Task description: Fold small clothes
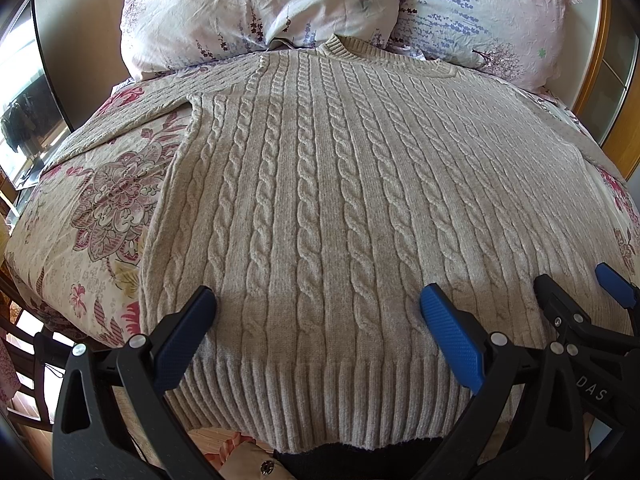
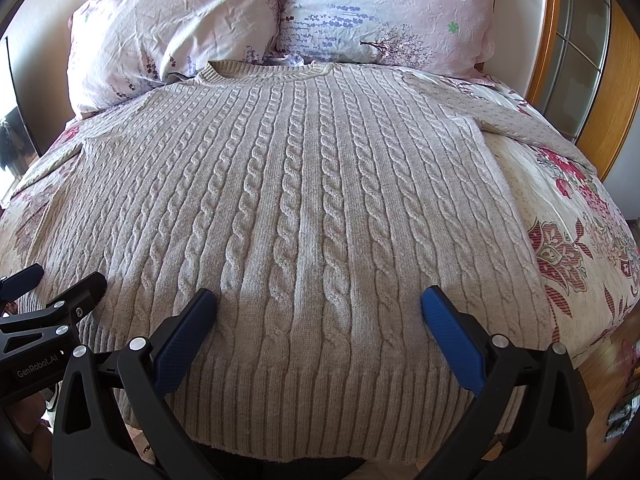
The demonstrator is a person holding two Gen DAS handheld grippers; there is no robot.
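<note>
Both grippers hover side by side over the hem end of a beige cable-knit sweater [image 1: 320, 184], and neither one has hold of anything. The left gripper [image 1: 318, 304] has its blue-padded fingers [image 1: 450, 336] spread wide apart, with the ribbed hem [image 1: 320, 396] showing between them and running under both tips. Just off to its right, the right gripper [image 1: 576, 284] pokes into view, tips over the knit.

From the right wrist view, the right gripper [image 2: 318, 304] is just as wide open, nothing between its fingers but cable pattern. The left gripper [image 2: 60, 280] sits close on its left, over the sweater's near left corner.

The sweater lies flat and face up on a floral bedspread [image 1: 100, 208], stretching straight ahead from both tools. Its round collar [image 2: 256, 70] is at the far end, touching two pink flowered pillows [image 2: 168, 28] stacked against the headboard side. One sleeve [image 1: 120, 120] angles out ahead and to the left of the left gripper; the other sleeve [image 2: 536, 128] runs out ahead and to the right of the right gripper, toward a wooden-framed door [image 2: 576, 60]. Shadows from the grippers fall across the knit just beyond the fingertips.
</note>
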